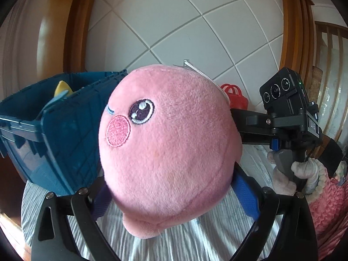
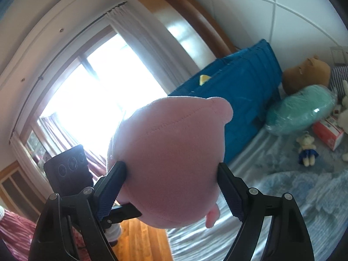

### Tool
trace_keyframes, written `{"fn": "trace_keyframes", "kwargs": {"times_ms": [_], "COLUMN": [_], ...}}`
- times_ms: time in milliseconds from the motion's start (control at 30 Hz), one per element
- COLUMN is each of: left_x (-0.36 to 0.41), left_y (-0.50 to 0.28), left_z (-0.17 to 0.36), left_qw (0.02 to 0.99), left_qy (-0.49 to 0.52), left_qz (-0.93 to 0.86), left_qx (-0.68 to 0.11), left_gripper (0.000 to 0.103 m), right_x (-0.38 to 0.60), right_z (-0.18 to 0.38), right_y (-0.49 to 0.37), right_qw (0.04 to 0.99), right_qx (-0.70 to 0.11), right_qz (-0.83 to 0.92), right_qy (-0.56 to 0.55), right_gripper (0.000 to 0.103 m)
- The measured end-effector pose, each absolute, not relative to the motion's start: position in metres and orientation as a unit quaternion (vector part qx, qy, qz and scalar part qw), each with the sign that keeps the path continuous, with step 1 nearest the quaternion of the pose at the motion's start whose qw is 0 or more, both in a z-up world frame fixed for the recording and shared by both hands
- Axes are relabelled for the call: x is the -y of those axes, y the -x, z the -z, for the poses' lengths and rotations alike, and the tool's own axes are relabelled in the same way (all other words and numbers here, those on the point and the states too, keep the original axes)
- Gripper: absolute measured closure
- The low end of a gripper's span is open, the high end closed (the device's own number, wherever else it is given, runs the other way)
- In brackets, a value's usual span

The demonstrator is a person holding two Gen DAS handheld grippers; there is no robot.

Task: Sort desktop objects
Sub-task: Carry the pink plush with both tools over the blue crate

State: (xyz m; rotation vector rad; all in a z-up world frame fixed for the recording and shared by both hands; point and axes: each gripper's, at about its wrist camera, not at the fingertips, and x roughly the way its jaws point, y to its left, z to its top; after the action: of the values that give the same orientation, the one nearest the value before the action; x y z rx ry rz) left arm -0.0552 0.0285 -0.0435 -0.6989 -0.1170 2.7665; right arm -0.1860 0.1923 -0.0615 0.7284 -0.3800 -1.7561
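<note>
A round pink plush toy (image 1: 169,143) with an embroidered eye and cheek fills the left wrist view, held up off the striped cloth. My left gripper (image 1: 171,180) is shut on it, with a blue pad (image 1: 245,195) pressed into each side. The right wrist view shows the same plush toy (image 2: 171,156) from behind, and my right gripper (image 2: 171,167) is shut on it too, its pads denting the fabric. One finger of the right gripper (image 1: 250,119) reaches in behind the toy. A blue plastic crate (image 1: 61,134) (image 2: 239,100) stands just beyond, with a yellow item (image 1: 62,88) inside.
On the striped cloth (image 2: 282,187) right of the crate lie a brown bear plush (image 2: 306,74), a teal wrapped cushion (image 2: 304,111), a small bear doll (image 2: 306,150) and a red-and-white box (image 2: 328,132). A red container (image 1: 235,95) stands by the tiled wall. Wooden floor (image 2: 141,239) lies below left.
</note>
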Motion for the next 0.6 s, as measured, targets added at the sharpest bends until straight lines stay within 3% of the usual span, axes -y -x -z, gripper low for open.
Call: {"fn": "trace_keyframes", "kwargs": {"times_ms": [600], "left_x": [0.102], "left_y": [-0.014], "left_z": [-0.016], "left_qw": [0.162], "left_qy": [0.213], "left_qz": [-0.964], "left_qx": [-0.009], "left_gripper": [0.006], "right_x": [-0.075], "right_z": [0.017], "right_y": [0.107], "right_qw": [0.561], "right_qx": [0.186], "right_qz": [0.763], "right_qy": [-0.263], "right_gripper": [0.019]}}
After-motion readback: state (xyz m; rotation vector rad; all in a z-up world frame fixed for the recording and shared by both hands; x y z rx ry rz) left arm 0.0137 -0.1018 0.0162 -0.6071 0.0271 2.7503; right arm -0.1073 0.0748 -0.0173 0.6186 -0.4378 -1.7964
